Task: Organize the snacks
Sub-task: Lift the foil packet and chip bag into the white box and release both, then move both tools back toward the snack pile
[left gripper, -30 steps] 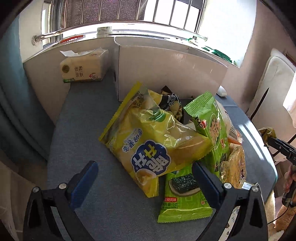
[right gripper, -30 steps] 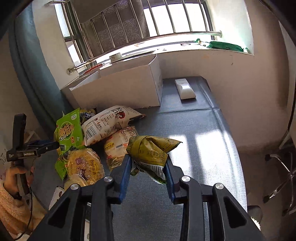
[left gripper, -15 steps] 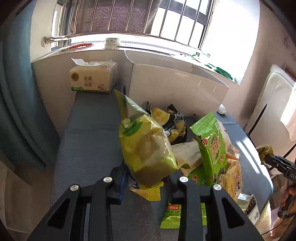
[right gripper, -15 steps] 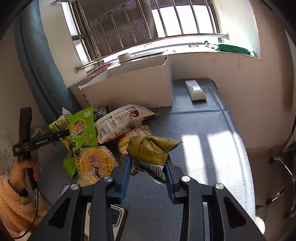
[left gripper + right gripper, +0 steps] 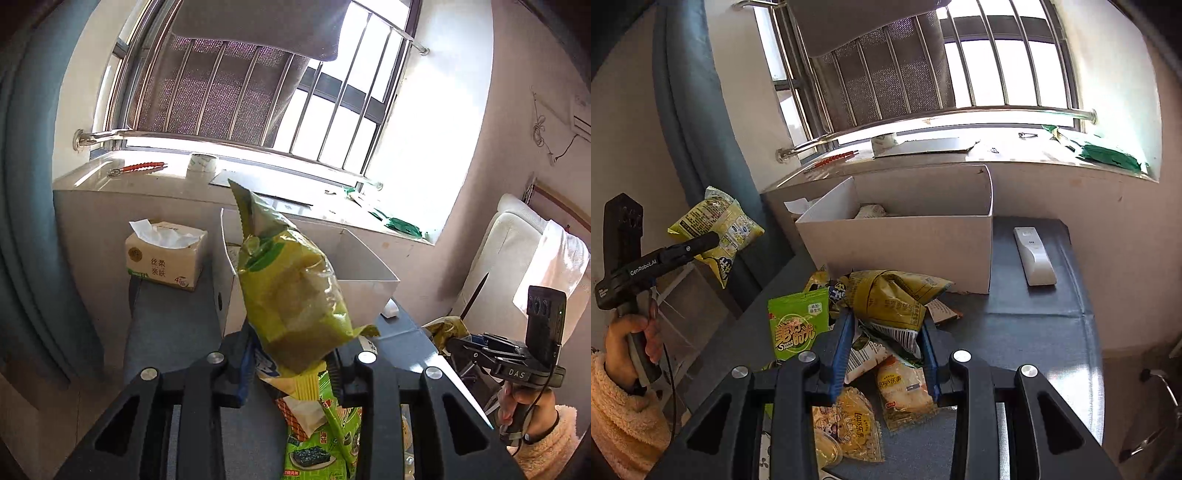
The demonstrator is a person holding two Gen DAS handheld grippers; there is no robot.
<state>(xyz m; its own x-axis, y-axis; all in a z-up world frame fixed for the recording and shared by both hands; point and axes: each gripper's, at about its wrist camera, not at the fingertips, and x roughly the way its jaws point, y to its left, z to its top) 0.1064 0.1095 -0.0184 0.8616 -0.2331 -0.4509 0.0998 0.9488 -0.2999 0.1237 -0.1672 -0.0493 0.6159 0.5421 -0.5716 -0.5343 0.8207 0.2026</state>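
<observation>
Two bags held: your left gripper [image 5: 291,363] jaws clamp yellow chip bag [image 5: 291,291] low, aloft before white box [image 5: 354,266]. Right gripper [image 5: 886,350] jaws pinch crumpled olive bag [image 5: 890,295] over table [image 5: 1034,306]. Both light, puffy, slippery, crushable; hold sealed edge, squeeze gently.

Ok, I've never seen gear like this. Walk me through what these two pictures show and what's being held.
No robot here: a person holds a hand-held two-finger gripper in each hand, and each gripper carries a wide-angle camera looking out along its fingers. One picture comes from the left gripper, the other from the right gripper.

The left gripper is shut on a yellow chip bag, lifted above the blue-grey surface. The right view shows it from the side, with the hand gripping the handle.

The right gripper is shut on a crumpled olive bag. Below it lies a pile of snacks, including a green bag. Behind stands an open white box, with a tissue pack on one side and a white remote on the other.
</observation>
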